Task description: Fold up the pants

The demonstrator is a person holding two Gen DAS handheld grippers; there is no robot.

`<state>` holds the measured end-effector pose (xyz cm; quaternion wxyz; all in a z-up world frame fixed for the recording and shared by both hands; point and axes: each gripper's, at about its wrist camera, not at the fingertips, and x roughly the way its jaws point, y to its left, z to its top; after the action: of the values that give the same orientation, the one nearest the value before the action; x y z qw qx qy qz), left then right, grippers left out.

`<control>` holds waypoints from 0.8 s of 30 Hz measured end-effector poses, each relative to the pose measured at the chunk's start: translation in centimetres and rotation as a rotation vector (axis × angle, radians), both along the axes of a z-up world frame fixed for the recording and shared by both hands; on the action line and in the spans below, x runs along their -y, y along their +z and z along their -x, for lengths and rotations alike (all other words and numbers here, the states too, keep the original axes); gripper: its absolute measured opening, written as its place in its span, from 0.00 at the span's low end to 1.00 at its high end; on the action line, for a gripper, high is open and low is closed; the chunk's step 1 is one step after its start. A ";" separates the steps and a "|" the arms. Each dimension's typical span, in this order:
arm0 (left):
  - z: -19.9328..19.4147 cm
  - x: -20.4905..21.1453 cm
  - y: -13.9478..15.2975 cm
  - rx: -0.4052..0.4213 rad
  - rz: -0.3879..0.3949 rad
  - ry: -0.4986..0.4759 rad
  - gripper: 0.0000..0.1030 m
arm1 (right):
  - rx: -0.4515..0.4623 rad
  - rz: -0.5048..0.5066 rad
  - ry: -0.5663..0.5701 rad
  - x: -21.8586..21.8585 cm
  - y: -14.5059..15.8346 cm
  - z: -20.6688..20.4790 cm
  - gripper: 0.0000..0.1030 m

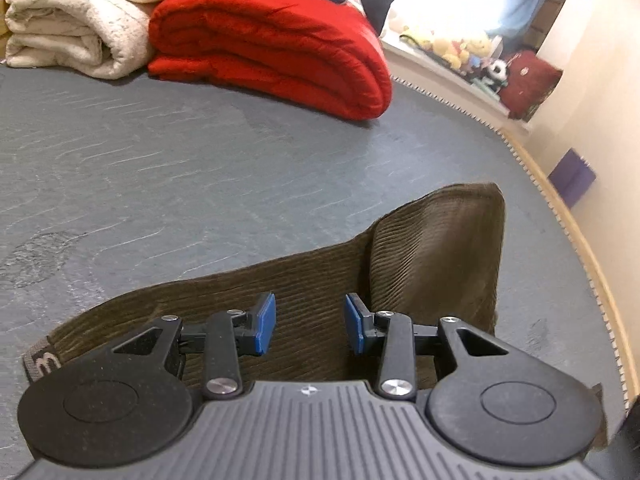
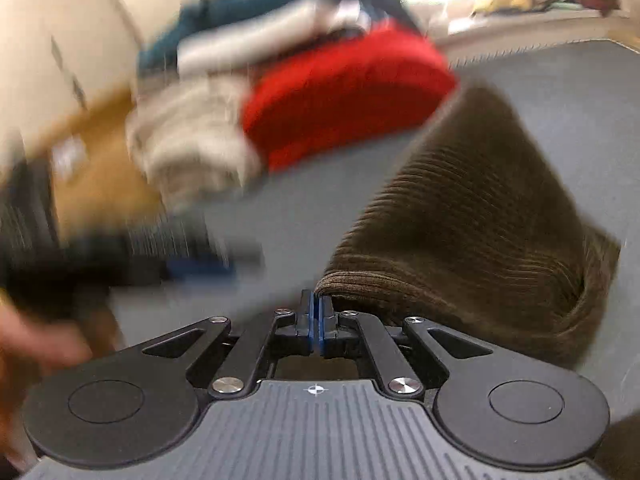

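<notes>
Mid-fold, I'd judge: right gripper [image 2: 316, 320] is pinching the brown corduroy pants [image 1: 400, 264] edge at lower centre, lifting a flap, while left gripper [image 1: 310, 324] is hovering agape over fabric lying on the grey mat [image 1: 160, 168]; final folds remaining.

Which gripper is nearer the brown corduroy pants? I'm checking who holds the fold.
Right. The right gripper is shut on an edge of the brown corduroy pants; the left gripper hovers open just above them.
</notes>
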<state>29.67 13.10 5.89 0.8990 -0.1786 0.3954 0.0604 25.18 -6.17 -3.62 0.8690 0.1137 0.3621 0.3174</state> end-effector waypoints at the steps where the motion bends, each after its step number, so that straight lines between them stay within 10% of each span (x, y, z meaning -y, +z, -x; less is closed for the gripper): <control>1: 0.0 0.0 -0.2 -0.010 -0.004 -0.004 0.43 | -0.048 0.033 -0.008 -0.9 -1.2 0.0 0.01; 14: -1.9 0.2 -3.3 -0.126 0.038 -0.055 0.51 | -0.261 0.066 0.173 -4.8 -2.8 1.1 0.02; 24: -2.3 1.1 -3.6 -0.109 0.016 -0.038 0.51 | -0.128 0.034 -0.354 7.5 0.6 -7.3 0.03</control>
<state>31.95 12.01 2.33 0.8756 -0.1747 0.4475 0.0501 32.49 -13.66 -2.99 0.8883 0.1809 0.3962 0.1454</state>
